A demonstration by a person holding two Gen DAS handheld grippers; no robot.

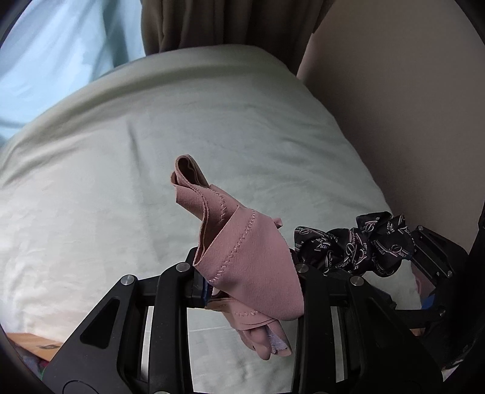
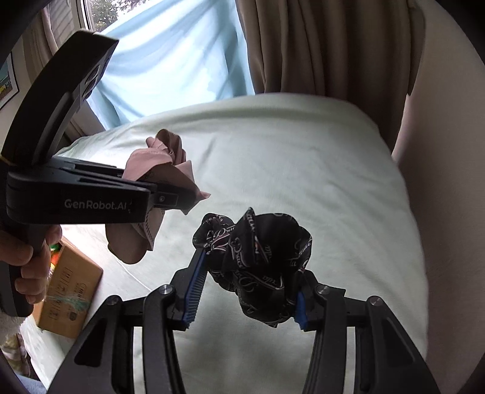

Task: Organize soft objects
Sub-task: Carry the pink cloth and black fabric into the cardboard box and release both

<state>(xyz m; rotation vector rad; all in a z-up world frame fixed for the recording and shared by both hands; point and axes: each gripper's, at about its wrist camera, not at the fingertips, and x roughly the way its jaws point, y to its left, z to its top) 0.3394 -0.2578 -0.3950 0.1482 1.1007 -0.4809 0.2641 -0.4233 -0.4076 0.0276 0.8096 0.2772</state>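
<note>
Pink stretch fabric (image 1: 242,257), stitched with zigzag seams, fills the middle of the left wrist view. The left gripper (image 1: 247,291) has its jaws pressed tight on this pink garment, which bunches above the fingers and hangs in a folded lump below them, raised clear of the pale green bedsheet (image 1: 121,181). Just to the right, the black scrunchie (image 1: 357,242) with pale script lettering sits clamped in the right gripper (image 1: 409,263), near the pink piece but apart from it. A beige curtain (image 1: 227,24) and light blue cloth (image 1: 60,54) hang beyond the bed.

From the right wrist view, the right gripper (image 2: 245,288) is partly closed, its 2 blue-padded fingers (image 2: 194,291) squeezing the scrunchie (image 2: 257,260) between them, the ruffled ring held above the sheet (image 2: 303,166). At left, the left gripper (image 2: 178,194) pinches the pink fabric (image 2: 151,169), which spills over and under its fingers. A hand (image 2: 27,260) grips that tool's handle. A cardboard box (image 2: 69,291) lies beside the bed at lower left, and the curtain (image 2: 318,45) and blue cloth (image 2: 169,60) hang behind.
</note>
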